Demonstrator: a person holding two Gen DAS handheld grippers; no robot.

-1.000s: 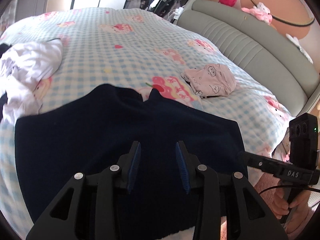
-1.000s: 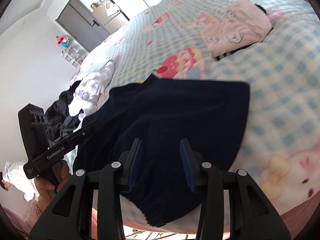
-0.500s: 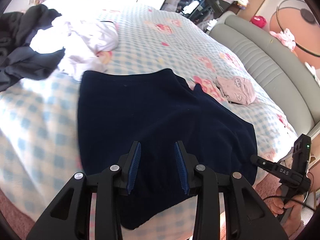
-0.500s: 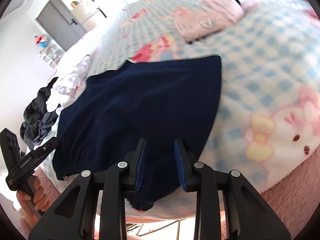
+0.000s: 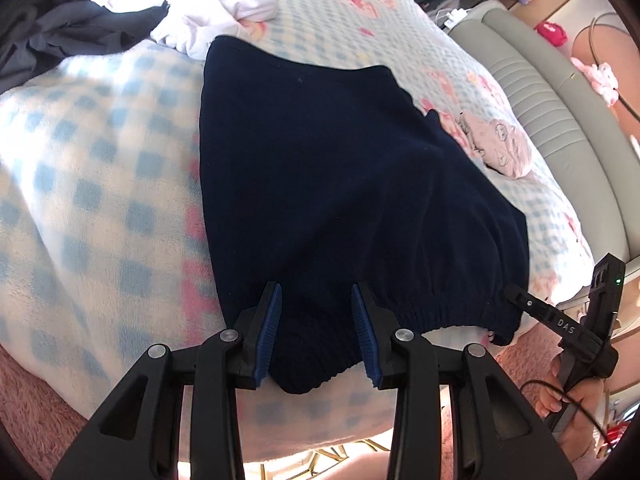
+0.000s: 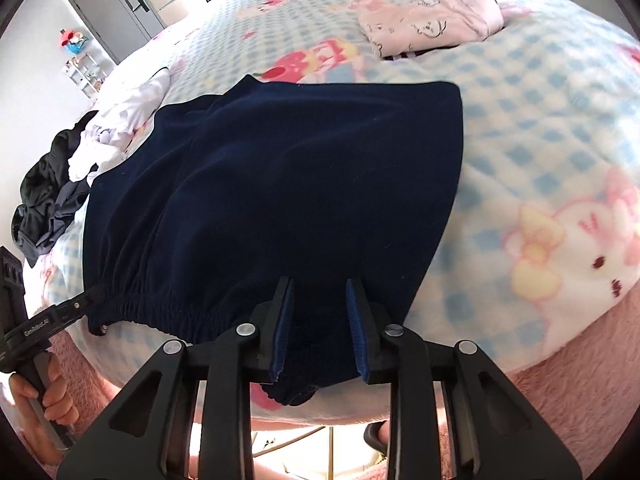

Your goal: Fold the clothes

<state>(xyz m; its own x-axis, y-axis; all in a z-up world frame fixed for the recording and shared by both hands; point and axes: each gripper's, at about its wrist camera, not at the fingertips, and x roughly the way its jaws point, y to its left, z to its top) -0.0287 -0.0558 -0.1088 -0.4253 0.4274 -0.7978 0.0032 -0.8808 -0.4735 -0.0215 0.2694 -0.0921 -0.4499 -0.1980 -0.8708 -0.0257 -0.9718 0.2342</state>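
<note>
Two claws straddle the soft, limp navy shorts at their elastic waistband: left claw narrow, right claw closing.

A lived-in bedroom in somebody's home

I'm looking down on a bed spread with a fleecy blue-and-white checked blanket printed with pink cartoon characters, backed by a padded grey headboard. Loose clothes sit heaped at one side of the mattress and a folded pink garment lies near the head. From my right camera I can make out a grey wardrobe against a white wall, with a small shelf rack of trinkets beside it; plush toys sit beyond the headboard.
</note>
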